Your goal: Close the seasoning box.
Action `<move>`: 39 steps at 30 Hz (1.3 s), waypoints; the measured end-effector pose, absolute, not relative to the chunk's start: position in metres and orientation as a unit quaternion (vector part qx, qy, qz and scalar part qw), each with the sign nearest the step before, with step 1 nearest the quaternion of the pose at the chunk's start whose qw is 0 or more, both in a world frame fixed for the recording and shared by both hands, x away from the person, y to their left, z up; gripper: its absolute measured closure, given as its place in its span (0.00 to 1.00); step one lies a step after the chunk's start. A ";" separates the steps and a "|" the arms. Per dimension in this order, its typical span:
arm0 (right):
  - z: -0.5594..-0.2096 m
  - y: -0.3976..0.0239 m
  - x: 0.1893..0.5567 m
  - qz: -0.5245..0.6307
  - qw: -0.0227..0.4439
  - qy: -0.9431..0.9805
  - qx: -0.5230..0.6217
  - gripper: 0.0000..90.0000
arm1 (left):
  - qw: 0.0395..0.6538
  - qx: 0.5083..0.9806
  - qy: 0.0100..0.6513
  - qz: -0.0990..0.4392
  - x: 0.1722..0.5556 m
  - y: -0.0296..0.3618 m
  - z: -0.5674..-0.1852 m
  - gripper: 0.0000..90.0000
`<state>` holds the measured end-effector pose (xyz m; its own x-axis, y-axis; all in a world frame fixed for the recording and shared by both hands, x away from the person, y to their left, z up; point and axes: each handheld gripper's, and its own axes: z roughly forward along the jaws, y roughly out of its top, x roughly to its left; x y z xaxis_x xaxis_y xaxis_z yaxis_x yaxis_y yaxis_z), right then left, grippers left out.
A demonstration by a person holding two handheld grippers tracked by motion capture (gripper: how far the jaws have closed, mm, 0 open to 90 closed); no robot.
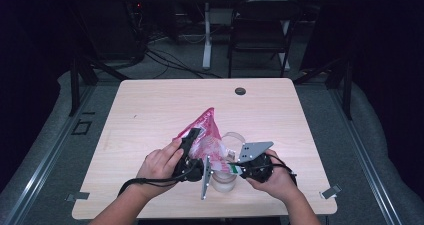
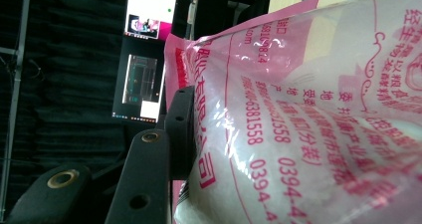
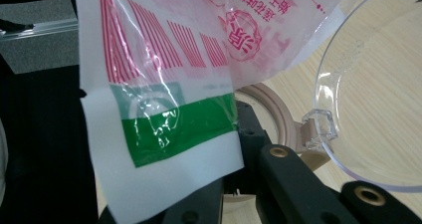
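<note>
**High view: one bag held over one jar by two grippers**

High view shows a pink-printed clear plastic bag of white grains (image 1: 206, 135) held between both grippers near the wooden table's (image 1: 150, 110) front edge. The left gripper (image 1: 192, 152) grips the bag's body at about nine o'clock; in the left gripper view the bag (image 2: 308, 124) presses against the one black jaw visible there, while the other jaw is hidden behind it. The right gripper (image 1: 240, 169) is clenched on the bag's green-and-white corner (image 3: 174, 129) at three o'clock. A clear round plastic jar (image 1: 223, 177) stands below, mostly covered; its hinged transparent lid (image 3: 368, 109) is cut off. The bag's opening is hard to make out.
</note>
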<state>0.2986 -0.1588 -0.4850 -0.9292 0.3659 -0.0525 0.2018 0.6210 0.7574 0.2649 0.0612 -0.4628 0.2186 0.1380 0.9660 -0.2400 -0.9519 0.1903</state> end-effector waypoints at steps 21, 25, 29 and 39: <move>-0.486 -0.157 0.298 0.399 0.104 0.896 0.161 1.00 | 0.127 0.771 -0.058 0.622 0.265 0.059 -0.458 0.70; -0.486 -0.157 0.299 0.400 0.102 0.897 0.159 1.00 | 0.124 0.773 -0.059 0.620 0.265 0.058 -0.458 0.70; -0.487 -0.157 0.299 0.399 0.103 0.897 0.162 1.00 | 0.124 0.773 -0.062 0.619 0.265 0.058 -0.458 0.70; -0.489 -0.157 0.300 0.388 0.105 0.901 0.161 1.00 | 0.117 0.775 -0.071 0.616 0.268 0.056 -0.462 0.70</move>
